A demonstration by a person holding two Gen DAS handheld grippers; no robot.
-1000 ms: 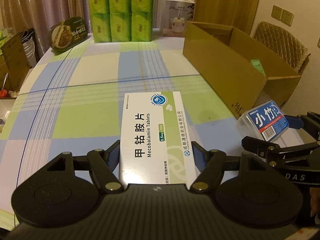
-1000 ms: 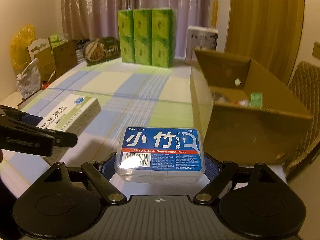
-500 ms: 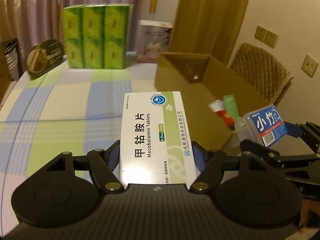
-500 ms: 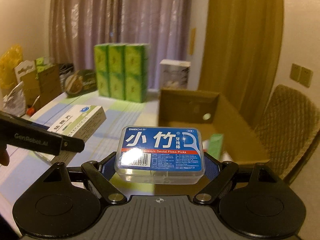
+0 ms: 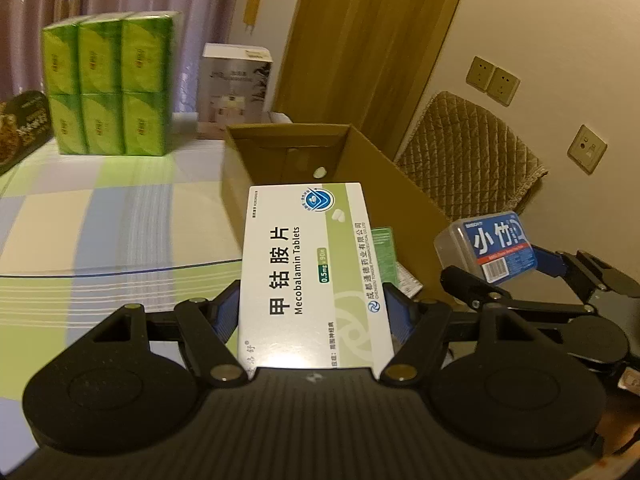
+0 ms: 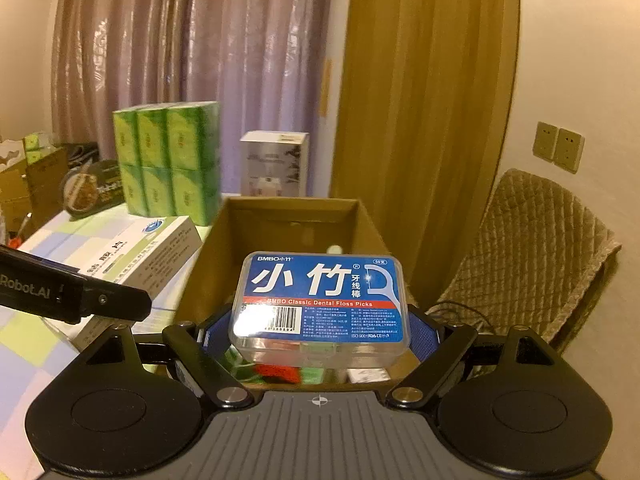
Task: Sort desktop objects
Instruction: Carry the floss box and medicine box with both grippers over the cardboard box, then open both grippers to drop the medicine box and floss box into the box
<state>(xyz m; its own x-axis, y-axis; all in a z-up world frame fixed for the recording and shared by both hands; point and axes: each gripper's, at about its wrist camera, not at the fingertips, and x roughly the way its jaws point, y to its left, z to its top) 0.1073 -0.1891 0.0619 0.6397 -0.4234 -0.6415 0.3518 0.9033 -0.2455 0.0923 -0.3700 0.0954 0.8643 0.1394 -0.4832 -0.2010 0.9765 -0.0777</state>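
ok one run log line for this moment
left hand-held gripper: shut on tablet box | right hand-held gripper: shut on floss box | both above cardboard box

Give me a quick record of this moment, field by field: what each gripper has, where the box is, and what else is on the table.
left gripper: shut on tablet box
right gripper: shut on floss pick case
cardboard box: open, ahead of both grippers, some items already inside
table: checked cloth
far end of table: green tissue packs, white carton
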